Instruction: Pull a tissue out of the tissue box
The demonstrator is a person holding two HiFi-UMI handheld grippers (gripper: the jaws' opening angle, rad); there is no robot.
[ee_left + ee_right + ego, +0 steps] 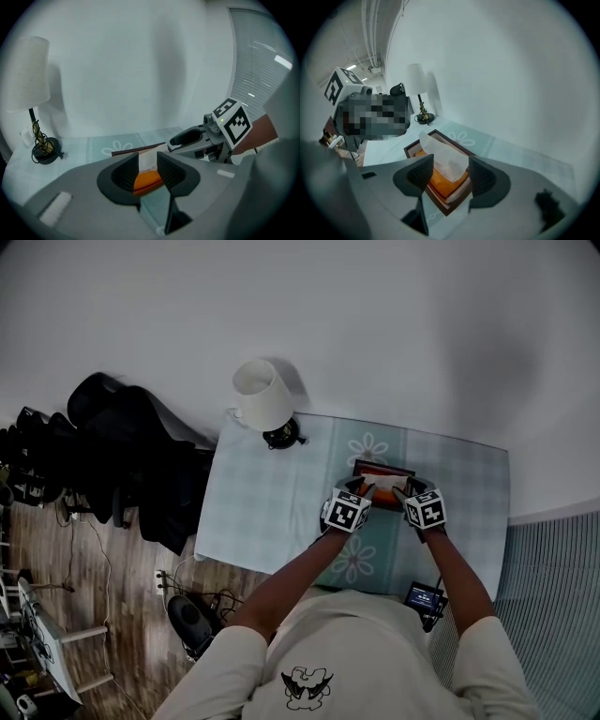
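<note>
Both sets of jaws spread and pinching nothing, my left hand-held gripper (147, 160) hangs over the left end of the box (380, 471) on the table (262, 512), seemingly to steady it, while my right hand-held gripper (451, 165) frames the upstanding tissue (440, 150), apparently ready to pinch.

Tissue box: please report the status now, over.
Left gripper open, right gripper open. Tissue sticks up from tissue box, between right jaws, not gripped. Nothing in the way.
</note>
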